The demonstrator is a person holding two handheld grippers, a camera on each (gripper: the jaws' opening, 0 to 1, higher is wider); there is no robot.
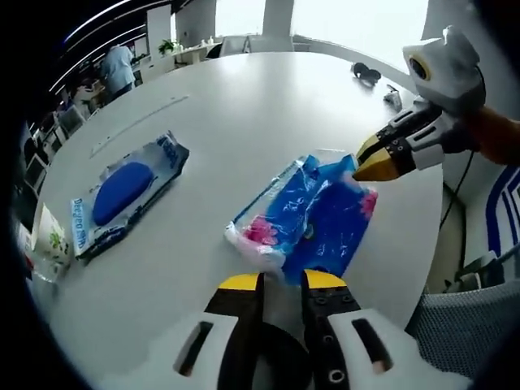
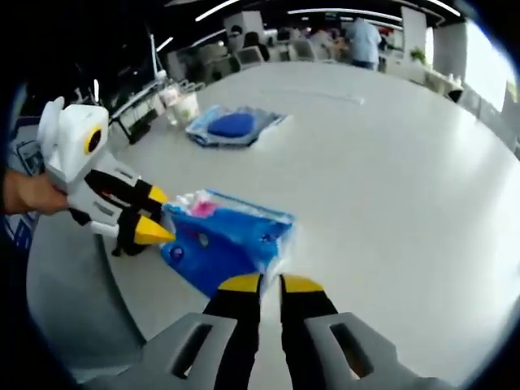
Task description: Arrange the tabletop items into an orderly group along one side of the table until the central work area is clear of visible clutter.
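white round table (image 1: 244, 130), blue packet (image 1: 313, 213) between both grippers, "dry" pack (image 1: 122, 193) apart

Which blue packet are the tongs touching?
The crinkly blue packet with pink, not the flat one with a dark blue oval; the left tongs and right tongs meet it.

A large round white desk (image 1: 244, 106) stands in an open office, bright daylight pouring through windows (image 1: 357, 20) behind it. Ceiling light strips (image 2: 349, 11) glow above distant desks, and a grey mesh chair (image 1: 459, 325) sits close by.
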